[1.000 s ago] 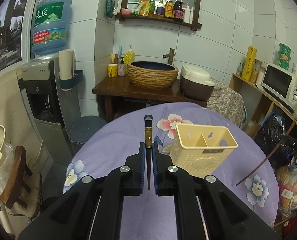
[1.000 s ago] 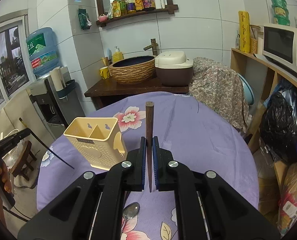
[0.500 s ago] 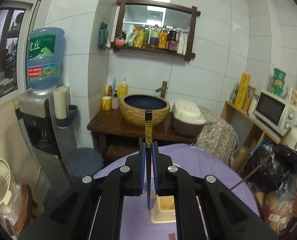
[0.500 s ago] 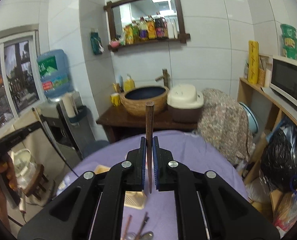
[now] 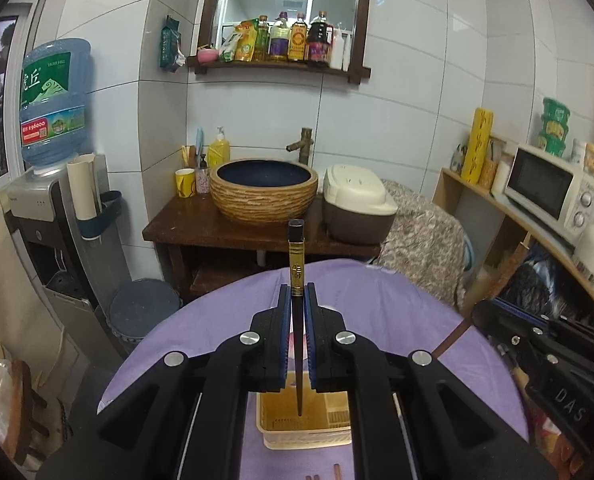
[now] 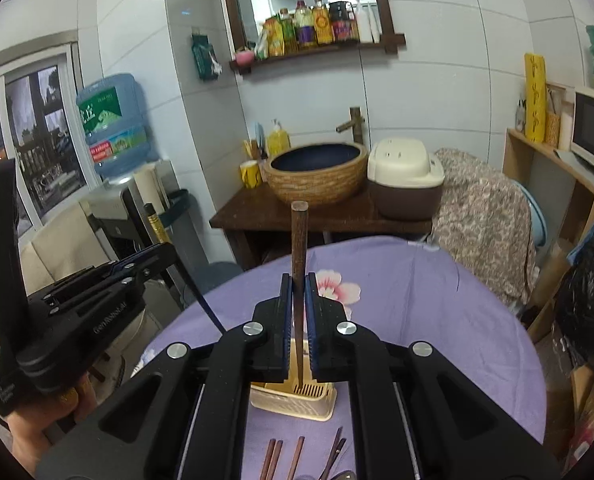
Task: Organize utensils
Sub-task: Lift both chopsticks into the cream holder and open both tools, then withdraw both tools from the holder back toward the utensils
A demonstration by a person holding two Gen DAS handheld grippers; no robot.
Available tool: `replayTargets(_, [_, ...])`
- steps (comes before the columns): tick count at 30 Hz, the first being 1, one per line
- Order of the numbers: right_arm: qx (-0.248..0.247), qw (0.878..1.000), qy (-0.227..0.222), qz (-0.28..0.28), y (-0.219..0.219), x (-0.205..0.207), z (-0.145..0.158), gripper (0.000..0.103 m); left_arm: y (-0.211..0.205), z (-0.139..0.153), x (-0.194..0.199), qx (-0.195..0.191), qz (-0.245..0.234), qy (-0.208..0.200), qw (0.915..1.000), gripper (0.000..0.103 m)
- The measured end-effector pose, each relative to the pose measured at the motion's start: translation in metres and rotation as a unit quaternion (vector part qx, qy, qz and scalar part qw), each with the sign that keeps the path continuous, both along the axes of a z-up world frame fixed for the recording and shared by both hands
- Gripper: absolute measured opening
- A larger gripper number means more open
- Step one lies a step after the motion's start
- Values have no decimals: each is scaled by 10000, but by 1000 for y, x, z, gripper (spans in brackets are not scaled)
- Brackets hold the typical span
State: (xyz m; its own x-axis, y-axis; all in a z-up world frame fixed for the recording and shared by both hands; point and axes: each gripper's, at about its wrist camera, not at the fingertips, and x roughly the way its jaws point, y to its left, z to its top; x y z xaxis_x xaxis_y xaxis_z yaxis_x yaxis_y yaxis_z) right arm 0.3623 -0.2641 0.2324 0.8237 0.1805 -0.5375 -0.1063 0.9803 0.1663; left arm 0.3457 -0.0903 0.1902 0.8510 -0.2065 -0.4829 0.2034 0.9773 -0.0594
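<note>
white tiled walls [image 5: 417, 92], a dark wooden washstand [image 5: 233, 230] with a woven basin [image 5: 263, 190], a wood-framed mirror shelf [image 5: 287, 24].

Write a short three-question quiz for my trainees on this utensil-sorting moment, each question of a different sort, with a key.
1. True or false: the left gripper is shut on a black chopstick with a gold band.
2. Multiple choice: the right gripper holds a) a metal spoon, b) a brown wooden chopstick, c) nothing.
3. Fill in: in both wrist views the chopstick tips hang over the cream plastic utensil holder, which stands on the ______ flowered tablecloth.

Key: 1 true; 2 b; 3 purple.
</note>
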Motion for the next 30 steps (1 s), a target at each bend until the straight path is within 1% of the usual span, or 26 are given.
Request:
replayTargets(3, [32, 9997, 221, -29, 3, 8, -25, 7, -3, -17, 1, 126, -17, 88, 9999, 8])
replayTargets(8, [121, 9991, 385, -89, 2, 15, -47, 7, -2, -42, 7, 128, -44, 349, 9993, 8])
replayTargets(14, [163, 9985, 505, -152, 0, 21, -61, 7, 1, -61, 13, 51, -70, 606, 9981, 8])
replayTargets(20, [145, 9989, 414, -189, -1, 23, -66, 7, 1, -71, 15, 31, -68, 726, 9973, 8])
replayTargets(24, [106, 9990, 341, -260, -2, 23, -68, 9, 4, -73, 15, -103, -105, 772, 9969, 8])
replayTargets(25, [83, 9991, 326, -256, -1, 23, -69, 12, 5, -72, 15, -134, -117, 780, 9968, 10])
replayTargets(26, [75, 9992, 308, -257, -2, 22, -70, 25, 5, -72, 14, -155, -126, 785, 9967, 11])
replayTargets(27, [75, 9992, 277, -270, -2, 21, -70, 47, 6, -72, 13, -179, -130, 788, 9966, 23])
replayTargets(28, [83, 9993, 194, -301, -3, 18, -69, 57, 8, -71, 10, -239, -141, 766, 9967, 38])
replayTargets(29, [74, 9994, 121, -324, -4, 15, -69, 60, 10, -70, 7, -294, -151, 723, 9968, 45])
replayTargets(30, [46, 9994, 94, -317, -4, 13, -69, 60, 12, -69, 4, -352, -145, 657, 9971, 55])
